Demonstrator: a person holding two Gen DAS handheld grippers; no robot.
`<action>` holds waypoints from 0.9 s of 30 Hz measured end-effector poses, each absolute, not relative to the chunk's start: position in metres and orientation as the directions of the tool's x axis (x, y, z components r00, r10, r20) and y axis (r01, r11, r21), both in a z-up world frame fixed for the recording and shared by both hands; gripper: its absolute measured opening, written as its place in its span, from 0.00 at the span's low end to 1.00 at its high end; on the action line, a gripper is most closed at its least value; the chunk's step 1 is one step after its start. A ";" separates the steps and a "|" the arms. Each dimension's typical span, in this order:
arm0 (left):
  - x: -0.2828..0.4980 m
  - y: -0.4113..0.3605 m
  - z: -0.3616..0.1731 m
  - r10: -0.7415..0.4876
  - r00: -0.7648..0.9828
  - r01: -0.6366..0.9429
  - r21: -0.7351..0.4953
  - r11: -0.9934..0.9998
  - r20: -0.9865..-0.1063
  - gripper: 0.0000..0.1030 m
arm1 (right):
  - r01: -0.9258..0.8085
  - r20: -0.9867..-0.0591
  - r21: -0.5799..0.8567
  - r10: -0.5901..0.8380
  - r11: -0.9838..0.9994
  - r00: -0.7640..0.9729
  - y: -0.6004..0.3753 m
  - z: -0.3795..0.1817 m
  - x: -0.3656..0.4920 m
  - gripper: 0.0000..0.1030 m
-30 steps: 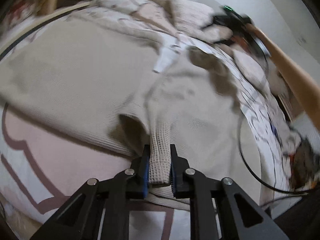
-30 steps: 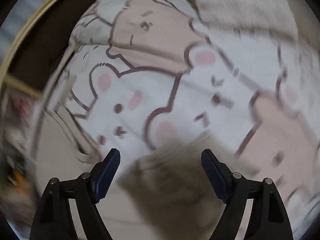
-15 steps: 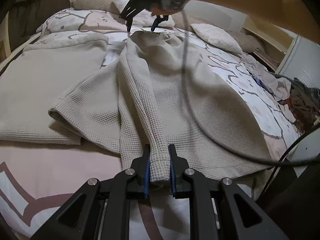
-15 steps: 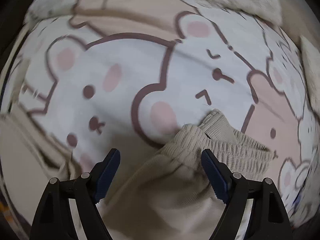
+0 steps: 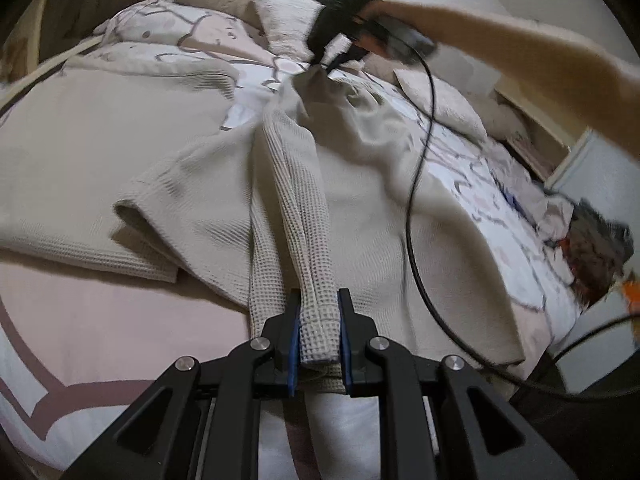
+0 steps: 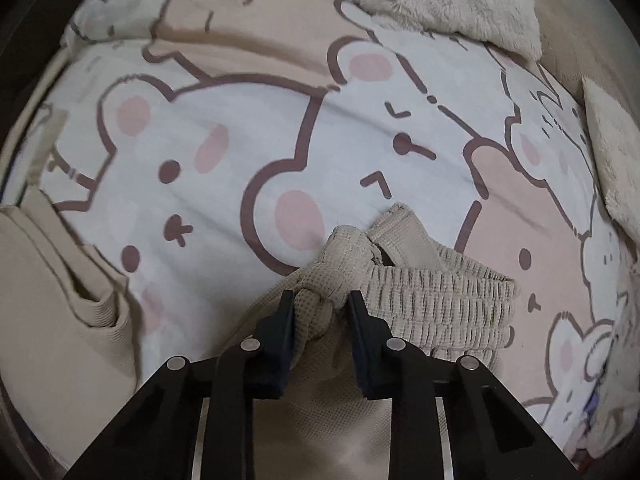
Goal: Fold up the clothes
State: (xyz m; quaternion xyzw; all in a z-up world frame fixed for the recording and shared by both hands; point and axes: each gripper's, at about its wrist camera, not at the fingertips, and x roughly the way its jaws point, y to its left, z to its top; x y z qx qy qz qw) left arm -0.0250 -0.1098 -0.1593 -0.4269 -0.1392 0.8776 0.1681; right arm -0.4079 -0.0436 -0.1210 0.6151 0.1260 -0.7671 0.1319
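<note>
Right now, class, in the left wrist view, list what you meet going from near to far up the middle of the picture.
Left tongs → waffle-knit trouser leg → right tongs → pillows.

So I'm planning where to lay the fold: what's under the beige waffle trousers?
The beige waffle trousers lie on the bear-print bedcover, with one side overlapping a flat beige garment. Whatever is beneath their middle is covered and cannot be seen.

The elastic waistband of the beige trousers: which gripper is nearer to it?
Right. The right gripper is closing on fabric at the waistband; the left gripper holds the trouser leg's hem, at the far end.
</note>
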 end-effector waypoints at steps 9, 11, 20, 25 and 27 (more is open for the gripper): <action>-0.037 -0.149 -0.138 0.483 -0.616 -0.091 -0.553 -0.828 -0.623 0.15 | 0.044 -0.886 0.327 -0.323 -0.944 -0.333 0.033 -0.089 -0.407 0.24; -0.046 -0.157 -0.133 0.485 -0.633 -0.078 -0.574 -0.815 -0.603 0.15 | 0.028 -0.875 0.324 -0.311 -0.946 -0.371 0.035 -0.078 -0.410 0.24; -0.083 -0.187 -0.143 0.402 -0.623 0.059 -0.552 -0.831 -0.671 0.15 | -0.014 -0.916 0.197 -0.179 -0.980 -0.360 0.023 -0.100 -0.444 0.23; -0.082 -0.197 -0.155 0.364 -0.596 0.111 -0.522 -0.845 -0.716 0.15 | 0.039 -0.942 0.066 -0.075 -0.997 -0.327 -0.013 -0.136 -0.453 0.24; -0.081 -0.200 -0.159 0.369 -0.589 0.125 -0.532 -0.838 -0.719 0.15 | 0.053 -0.938 0.039 -0.054 -0.998 -0.343 -0.024 -0.146 -0.456 0.33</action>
